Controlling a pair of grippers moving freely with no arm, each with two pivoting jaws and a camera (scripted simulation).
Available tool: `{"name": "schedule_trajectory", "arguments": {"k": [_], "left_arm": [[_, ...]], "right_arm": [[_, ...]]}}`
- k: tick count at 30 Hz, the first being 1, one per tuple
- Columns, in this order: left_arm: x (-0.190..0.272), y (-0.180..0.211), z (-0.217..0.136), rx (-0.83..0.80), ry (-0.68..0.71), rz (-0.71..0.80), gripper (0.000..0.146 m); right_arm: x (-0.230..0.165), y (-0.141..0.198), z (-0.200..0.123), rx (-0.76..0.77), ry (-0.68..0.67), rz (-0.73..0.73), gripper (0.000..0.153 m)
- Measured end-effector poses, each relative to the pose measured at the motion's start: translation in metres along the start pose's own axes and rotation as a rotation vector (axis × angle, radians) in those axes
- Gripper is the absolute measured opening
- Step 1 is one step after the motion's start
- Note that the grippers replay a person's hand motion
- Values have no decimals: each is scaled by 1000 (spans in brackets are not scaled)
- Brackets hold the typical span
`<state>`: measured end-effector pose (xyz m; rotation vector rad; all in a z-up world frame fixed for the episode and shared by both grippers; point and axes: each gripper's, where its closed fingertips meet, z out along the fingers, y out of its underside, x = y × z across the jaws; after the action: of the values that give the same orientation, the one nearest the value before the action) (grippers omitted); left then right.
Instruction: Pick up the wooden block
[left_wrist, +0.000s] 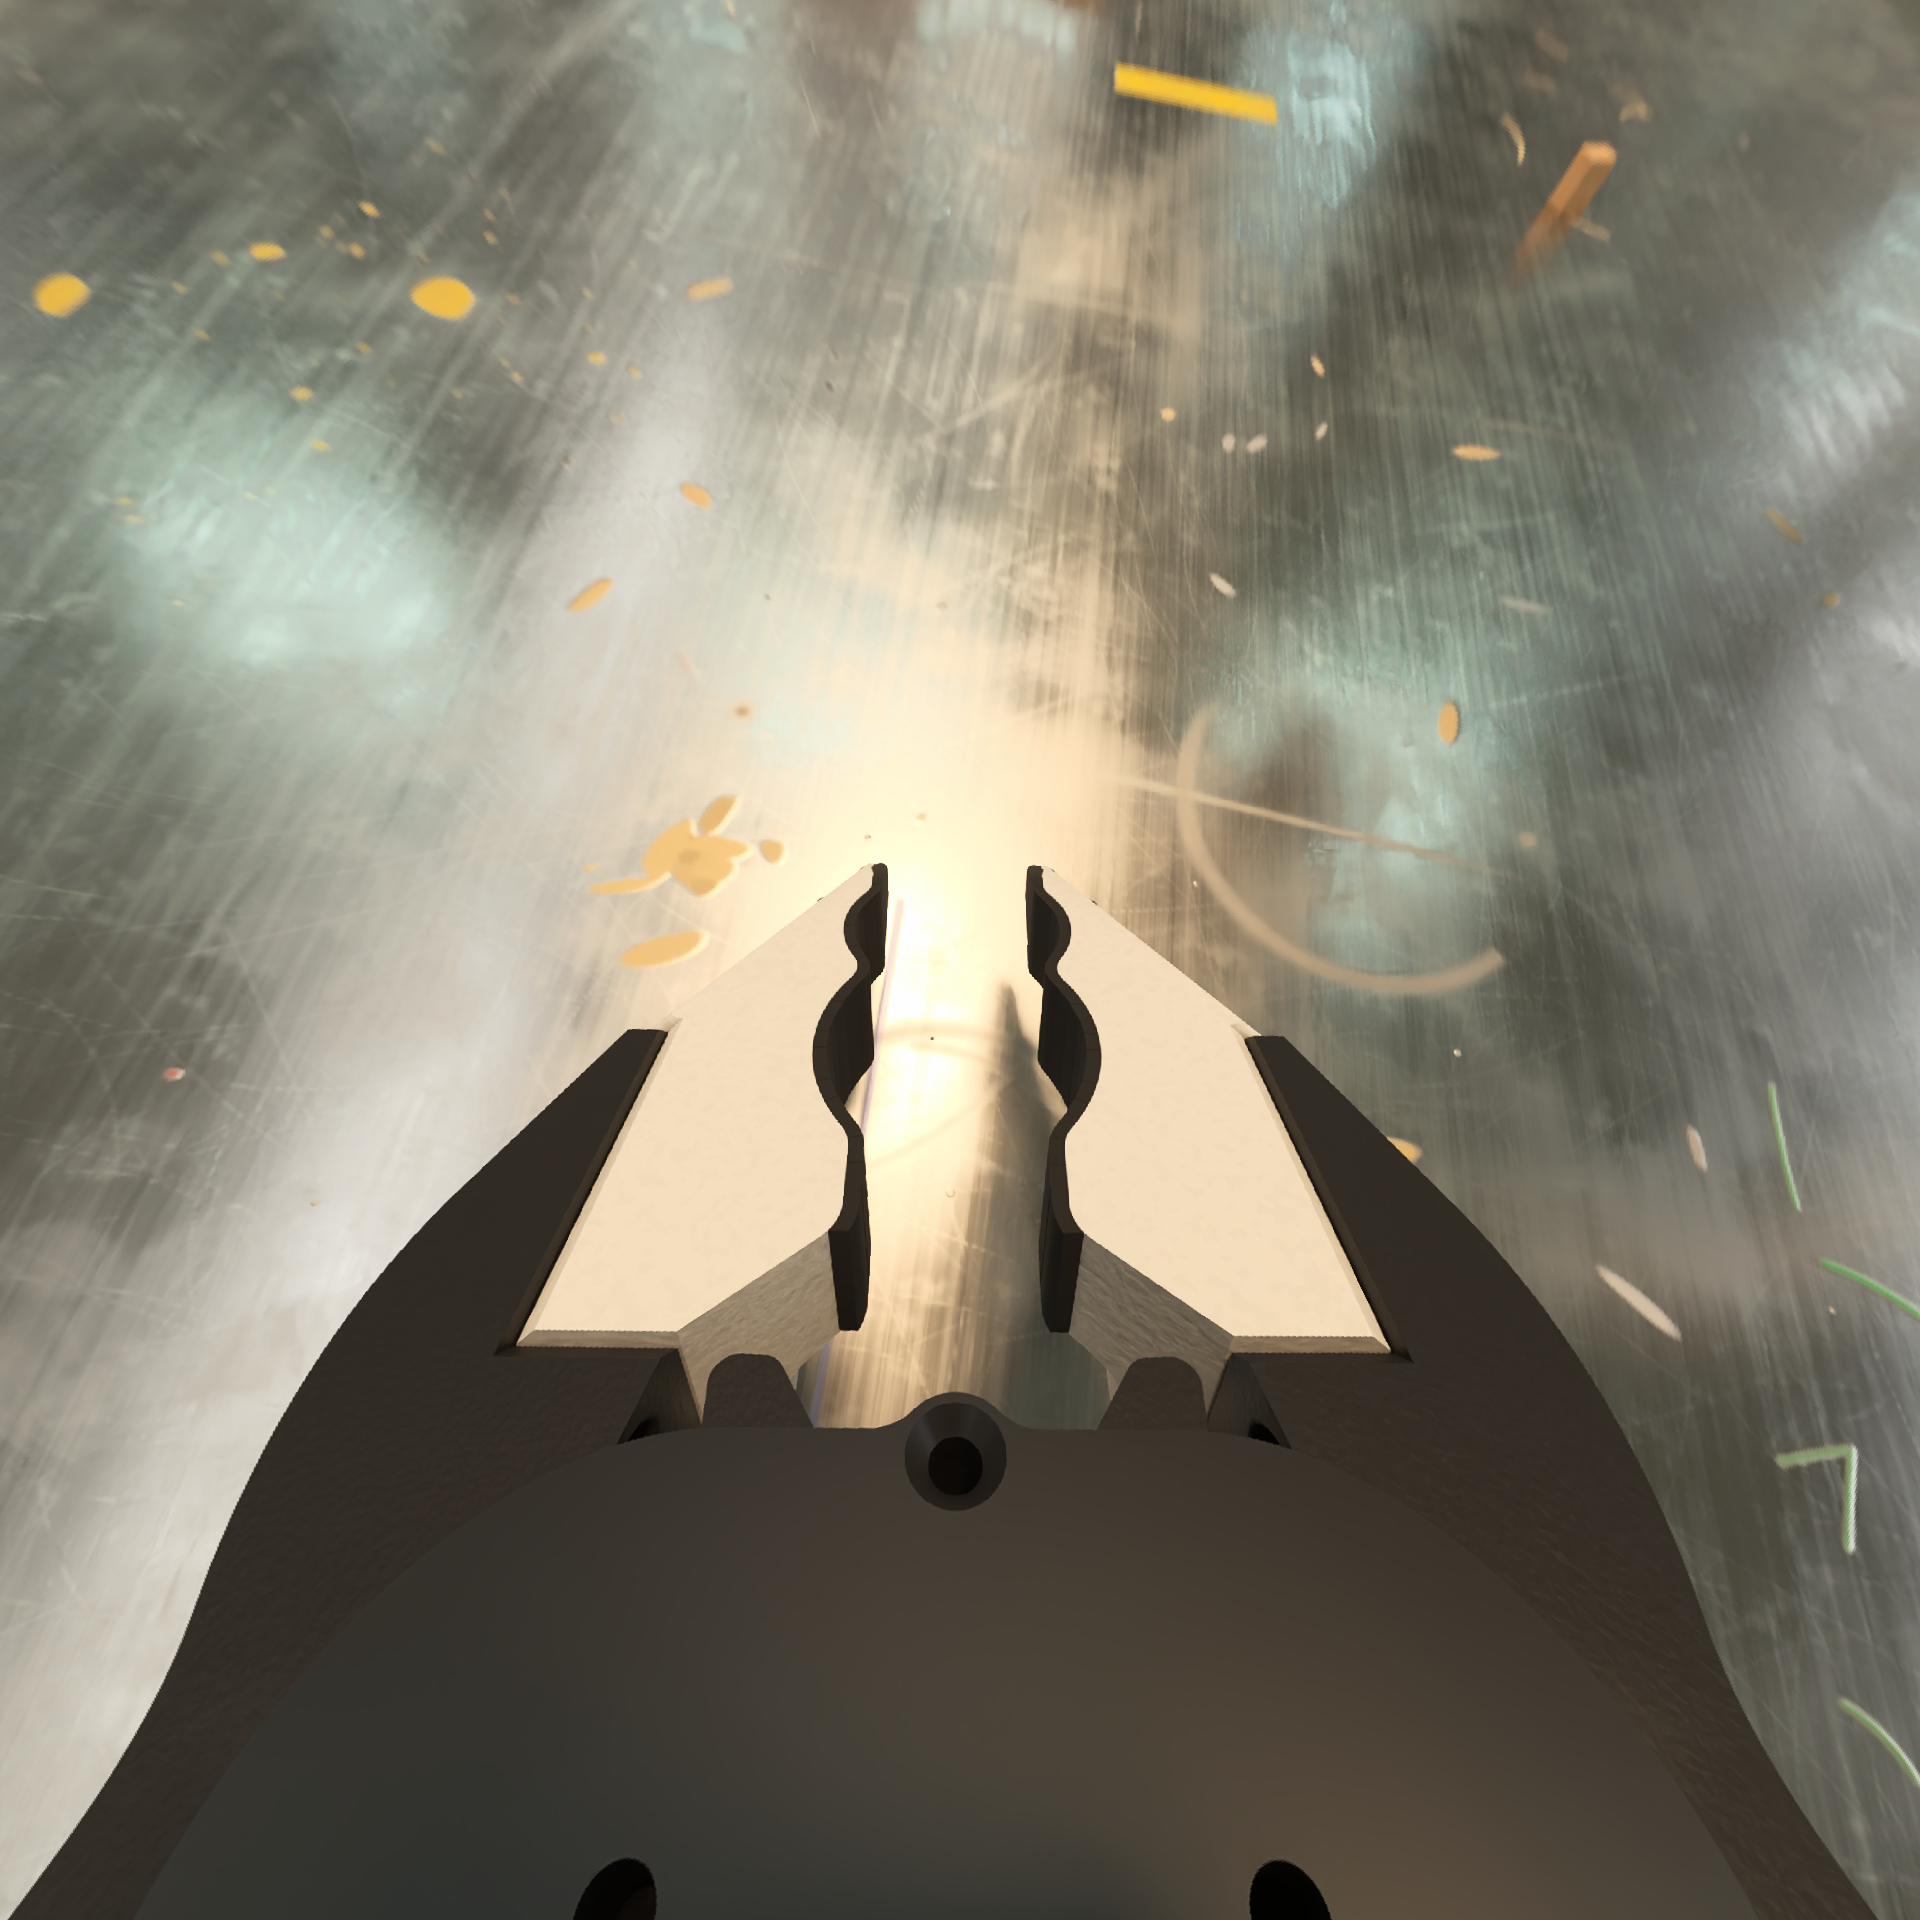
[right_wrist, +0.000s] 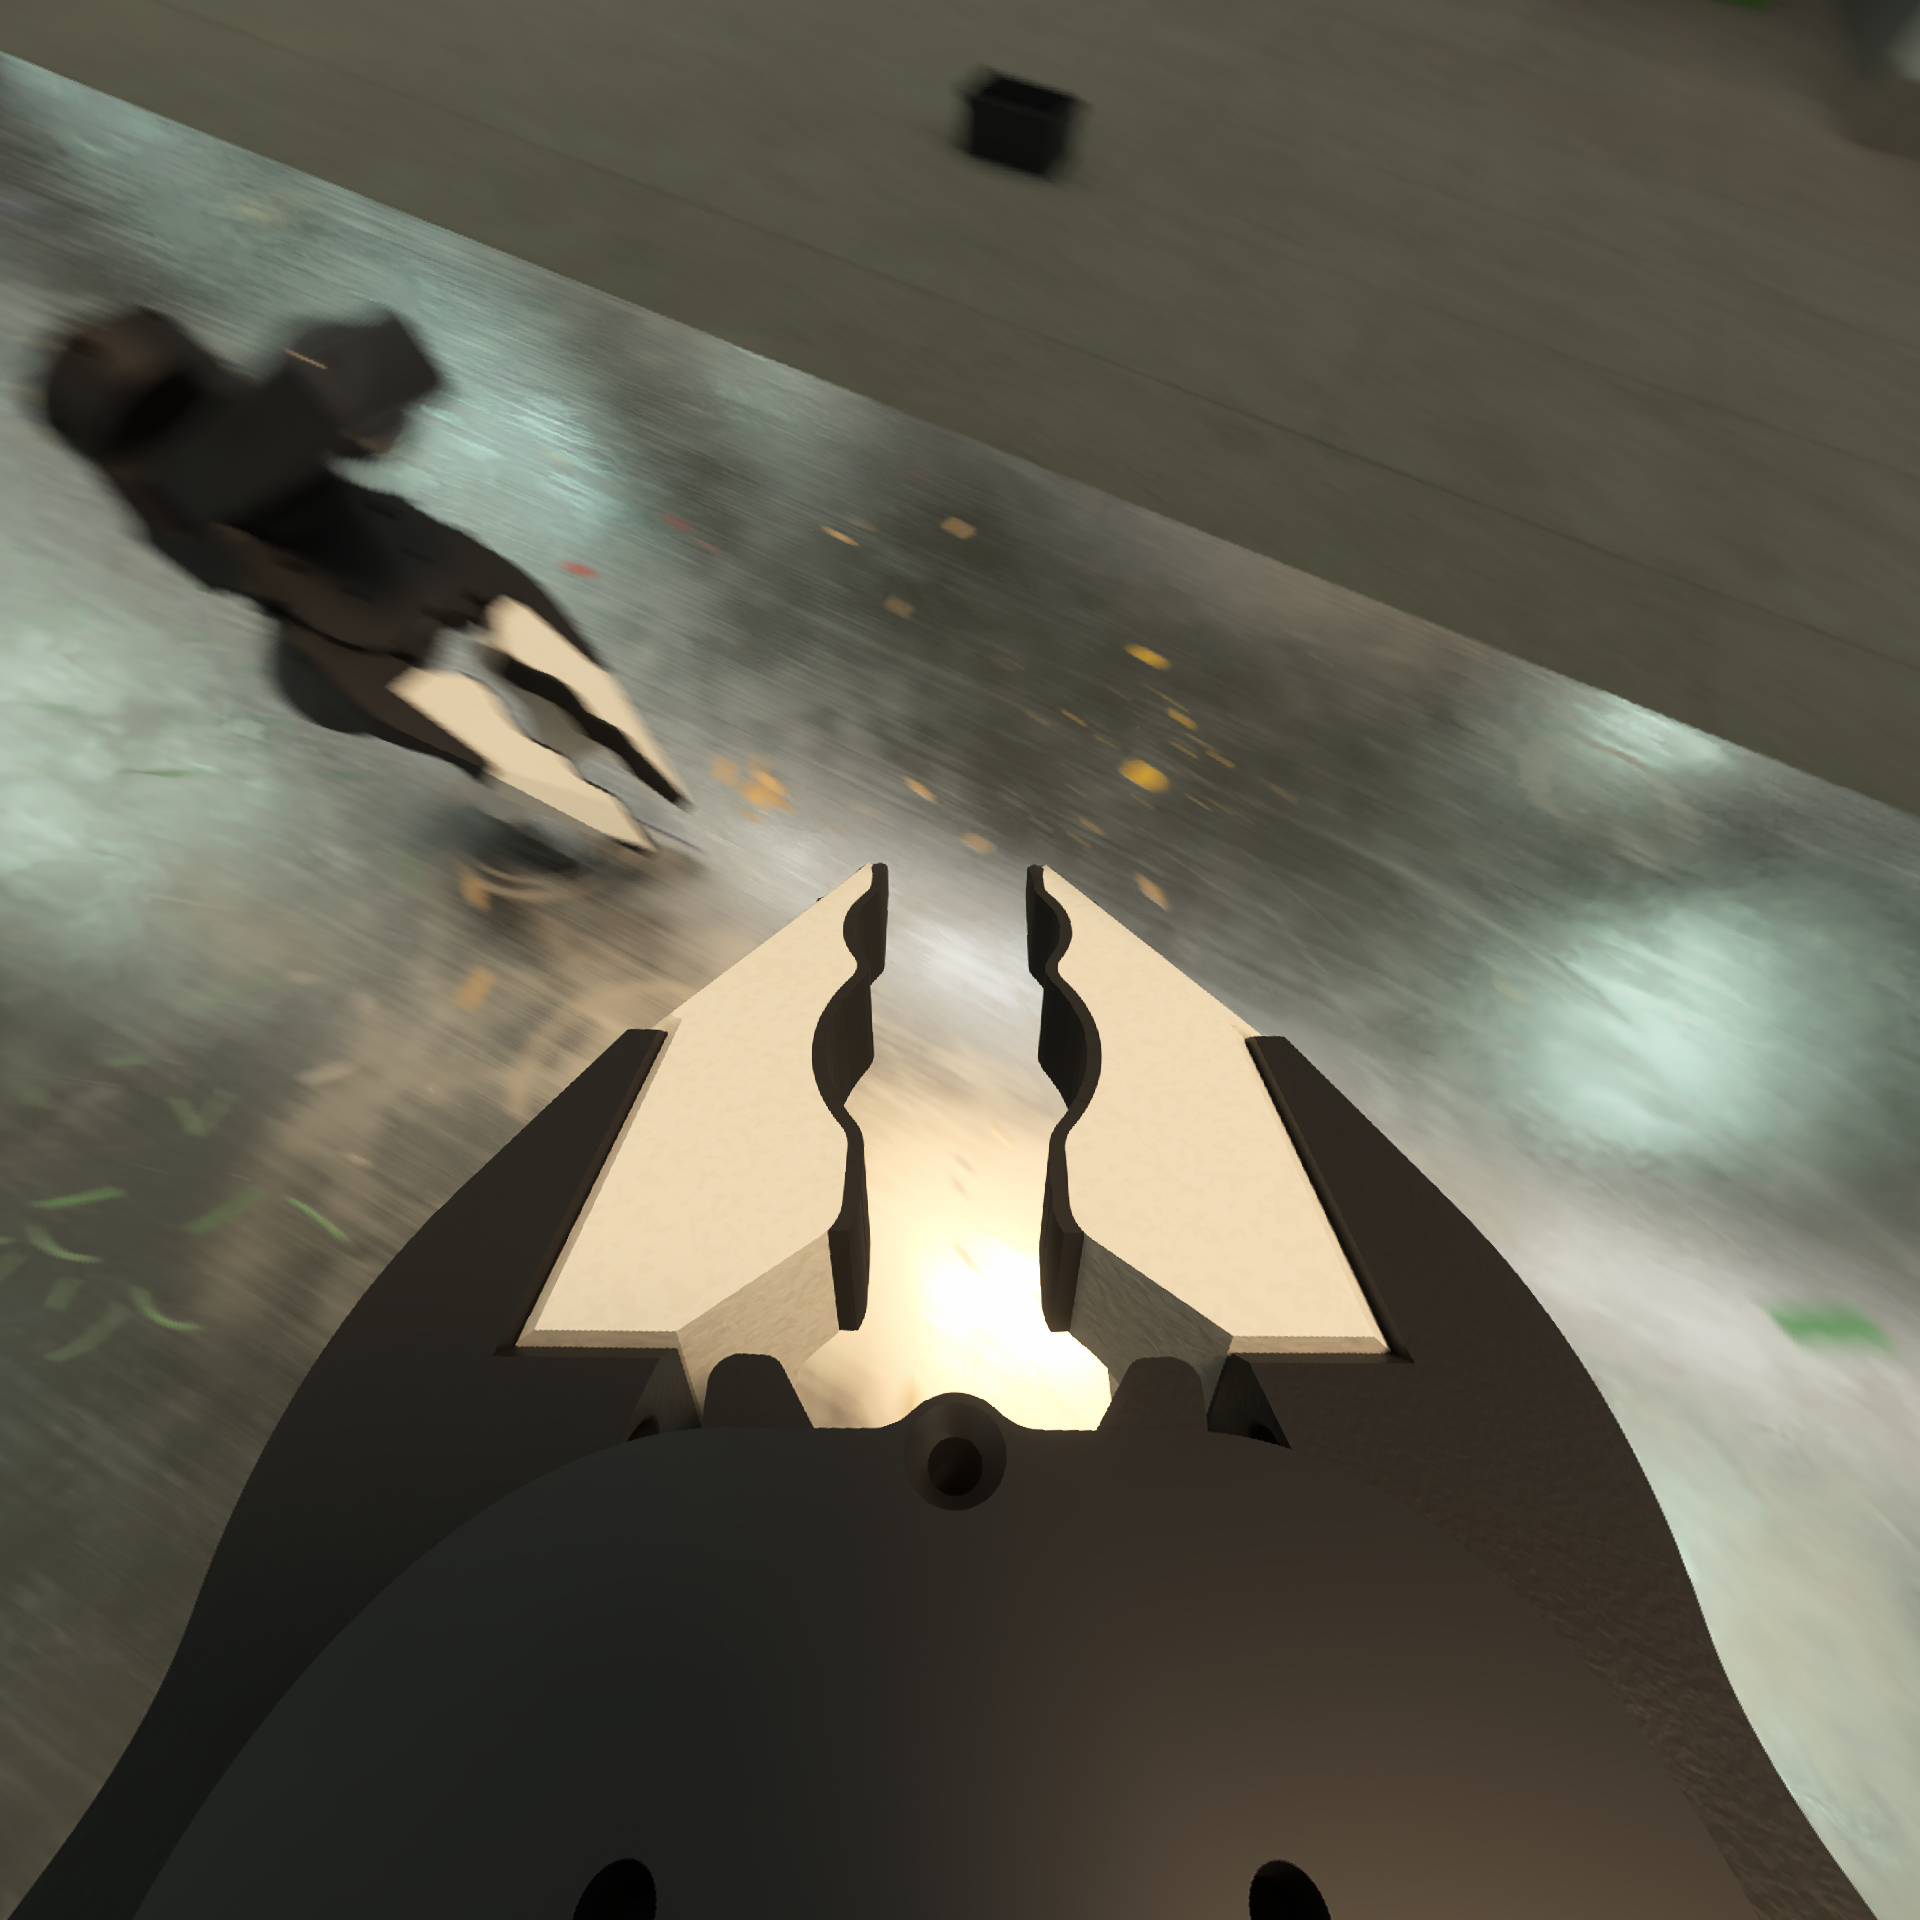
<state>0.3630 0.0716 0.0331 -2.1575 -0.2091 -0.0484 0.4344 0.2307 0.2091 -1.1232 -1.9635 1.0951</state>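
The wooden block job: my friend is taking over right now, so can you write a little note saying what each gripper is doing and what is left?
Left gripper: fingers apart, nothing between them, low over the scratched metal table.
Right gripper: fingers apart, also empty. Its view is blurred; the left gripper shows there off to its left.
Wooden block: lying on the table far ahead of the left gripper and to the right, untouched. A yellow bar lies beyond it, to the left.
Done: nothing yet.
Left: get to the block, close the fingers on it, lift.
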Motion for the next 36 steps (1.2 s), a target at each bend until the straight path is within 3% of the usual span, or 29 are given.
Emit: {"name": "schedule_trajectory", "arguments": {"k": [3,6,12,17,26,36], "left_arm": [[-5,-9,-5,82,-11,-22,29],[-7,-18,-9,139,-10,-45,32],[-11,-30,-27,169,-88,-12,35],[-16,-29,-43,143,-164,-31,35],[-17,-45,-61,184,-246,-40,35],[-17,-46,-58,173,-240,-34,35]], "right_arm": [[64,41,-49,-174,185,21,24],[100,96,-71,-409,172,72,25],[112,177,-82,-658,16,22,30],[118,228,-106,-902,-49,43,20],[119,287,-120,-1215,91,169,29],[116,295,-111,-1251,48,175,24]]}}
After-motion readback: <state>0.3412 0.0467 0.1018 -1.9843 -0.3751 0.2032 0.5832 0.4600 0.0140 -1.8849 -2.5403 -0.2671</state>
